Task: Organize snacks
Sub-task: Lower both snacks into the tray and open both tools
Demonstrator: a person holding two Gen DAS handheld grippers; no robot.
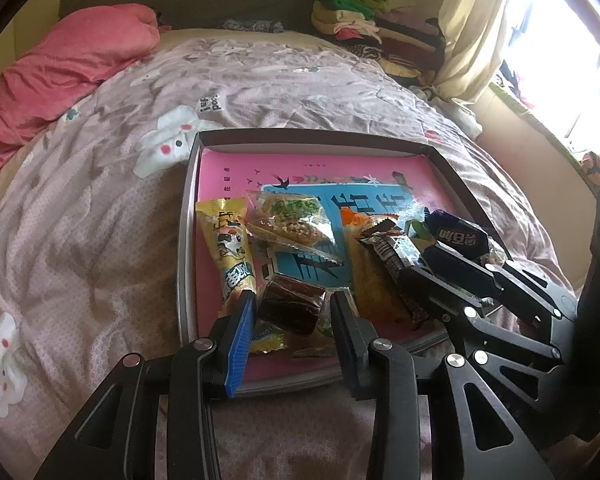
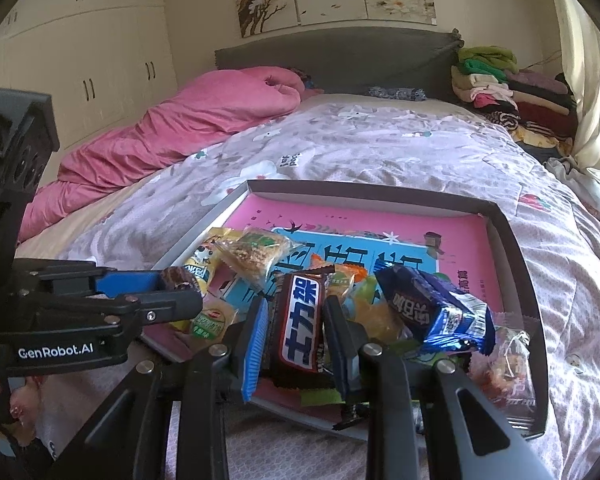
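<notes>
- Two grippers work over one shallow tray point(image 2: 512, 240) lying on the bed point(image 1: 100, 216).
- The left gripper point(image 1: 294, 312) is clamped on a dark brown snack point(image 1: 292, 304), probably to lift it out for sorting.
- The right gripper point(image 2: 296, 320) is clamped on a chocolate bar point(image 2: 300, 320), held clear of the pile.
- Beyond the left fingertips lie one yellow packet point(image 1: 230, 248) and one clear rice-cracker packet point(image 1: 292, 220); just right of the right gripper sits one blue packet point(image 2: 432, 308).
</notes>
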